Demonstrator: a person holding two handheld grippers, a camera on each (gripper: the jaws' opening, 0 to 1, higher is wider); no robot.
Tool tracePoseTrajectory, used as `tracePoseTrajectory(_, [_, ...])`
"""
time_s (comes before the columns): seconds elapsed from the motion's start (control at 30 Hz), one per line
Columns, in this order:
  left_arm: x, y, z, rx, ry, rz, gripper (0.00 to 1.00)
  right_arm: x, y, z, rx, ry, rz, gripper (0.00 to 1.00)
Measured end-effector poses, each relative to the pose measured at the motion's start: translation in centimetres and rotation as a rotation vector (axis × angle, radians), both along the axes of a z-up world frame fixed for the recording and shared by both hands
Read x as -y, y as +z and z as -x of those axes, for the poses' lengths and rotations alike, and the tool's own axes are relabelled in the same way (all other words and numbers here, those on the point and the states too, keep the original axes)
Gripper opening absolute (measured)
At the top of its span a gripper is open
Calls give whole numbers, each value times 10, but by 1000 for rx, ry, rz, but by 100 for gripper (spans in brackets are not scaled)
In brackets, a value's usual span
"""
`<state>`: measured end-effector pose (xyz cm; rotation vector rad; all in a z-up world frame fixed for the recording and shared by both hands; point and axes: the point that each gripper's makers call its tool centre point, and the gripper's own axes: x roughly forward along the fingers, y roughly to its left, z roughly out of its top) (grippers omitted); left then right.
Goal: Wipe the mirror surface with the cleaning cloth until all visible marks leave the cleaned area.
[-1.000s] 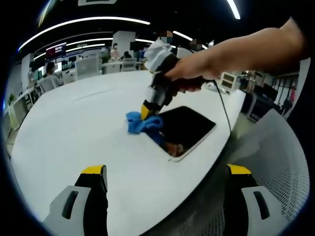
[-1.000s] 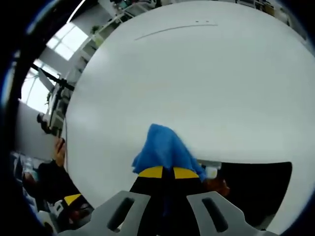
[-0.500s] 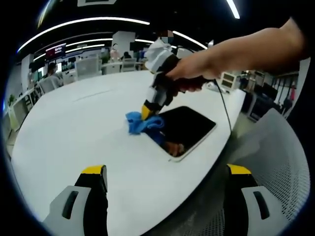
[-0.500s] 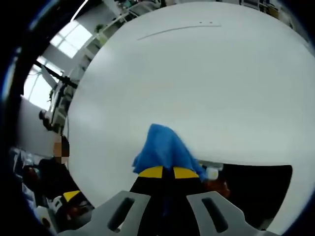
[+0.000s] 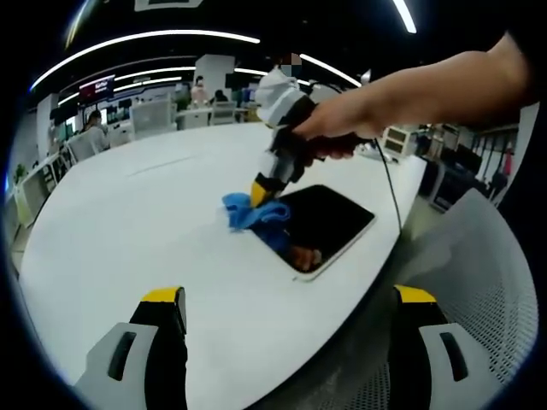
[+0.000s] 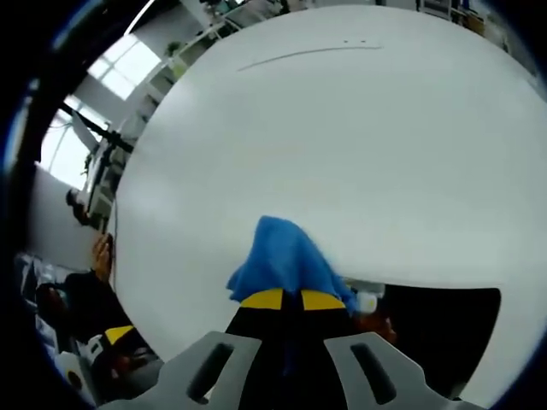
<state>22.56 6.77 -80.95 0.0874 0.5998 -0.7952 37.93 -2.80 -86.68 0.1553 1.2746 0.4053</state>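
Two grey moulded jaws with yellow-capped tips and dark oval slots form the left gripper (image 5: 286, 303), rising wide apart from the bottom of the left gripper view. The right gripper (image 6: 285, 299) has matching grey slotted jaws, black inner faces and yellow tips; in the left gripper view its white upper housing tapers to a black neck. A thin black cable (image 5: 386, 184) trails from it.

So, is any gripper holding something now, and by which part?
The right gripper is shut on the crumpled blue cleaning cloth, pinching a bunched fold at its top, at the dark rectangular mirror's edge. The left gripper is open, holding nothing.
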Motion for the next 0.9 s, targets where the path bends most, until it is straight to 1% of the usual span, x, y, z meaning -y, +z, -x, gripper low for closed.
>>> tracePoseTrajectory(0.1, [-1,-1,-1,0,2,1,99,4,-2,-3,-1,-3,6,0])
tracePoseTrajectory(0.23, [-1,-1,0,-2,2,0,99,10,3,3,0,-9,12,0])
tracePoseTrajectory(0.3, [-1,-1,-1,-2,2,1,99,13,1,0,0,-12,13,0])
tracePoseTrajectory(0.37, [-1,-3,1,-12,-7,-3,93,15,0,-2,1,-14,14,0])
tracePoseTrajectory(0.63, [-1,-1,-1,2,3,2,99,24,-4,-7,6,-22,21,0])
tracePoseTrajectory(0.77, [0,1,-1,0,5,14,99,29,-1,-3,8,-25,26,0])
tracePoseTrajectory(0.9, [1,2,0,0,6,18,99,33,-3,-5,8,-31,29,0])
